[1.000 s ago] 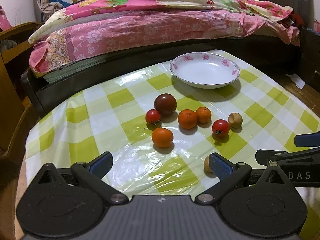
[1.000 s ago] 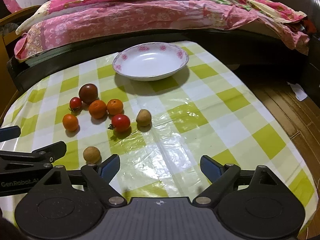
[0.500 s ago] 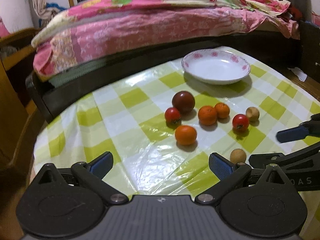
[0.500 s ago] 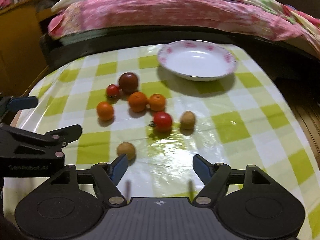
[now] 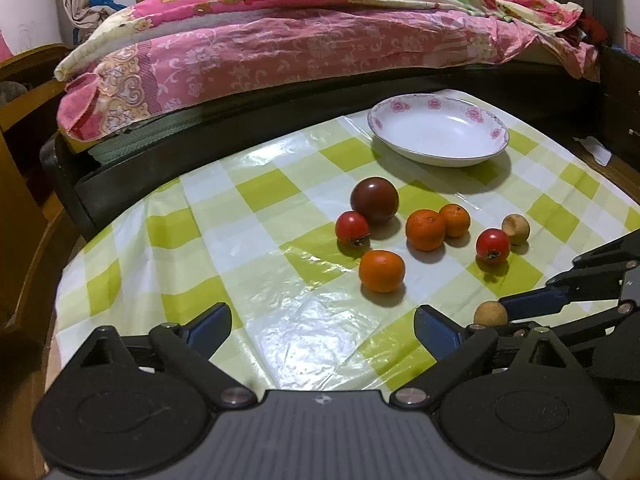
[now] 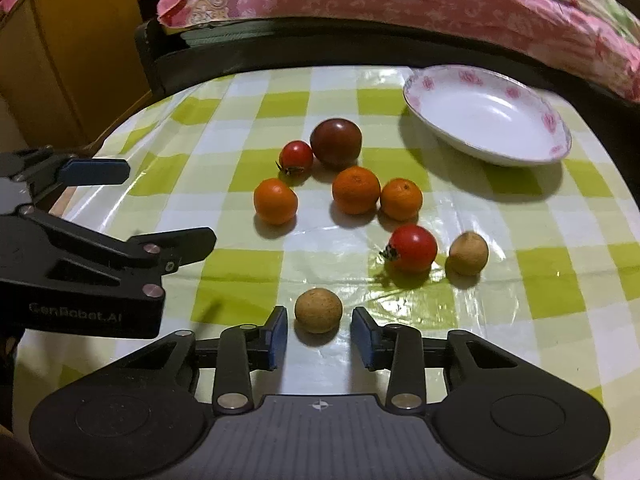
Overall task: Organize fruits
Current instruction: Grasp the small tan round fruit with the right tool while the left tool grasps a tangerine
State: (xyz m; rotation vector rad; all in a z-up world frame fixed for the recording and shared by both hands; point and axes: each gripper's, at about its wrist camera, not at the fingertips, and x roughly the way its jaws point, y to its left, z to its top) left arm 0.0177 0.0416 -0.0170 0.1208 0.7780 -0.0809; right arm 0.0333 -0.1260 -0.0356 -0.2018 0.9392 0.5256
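And there the right gripper was, low over the near edge of the table, jaws closing in on the small brown fruit. The fruit sat on the checked cloth right between the two blue pads. In the right wrist view there was a sliver of cloth showing on each side, so the pads had not pressed on it.

The left gripper hung over the near left part of the table, jaws spread wide with nothing but cloth between them.

Out in the middle of the table lay the rest of the fruit, all loose. A second brown fruit sat just beside a red tomato. Behind those, two oranges were touching, and a third orange lay apart toward the left edge. Farthest back, a big dark tomato had a small red tomato tucked against it.

The white dish with its pink flower rim stood at the far right corner of the table, close to the bed, with no fruit in it.
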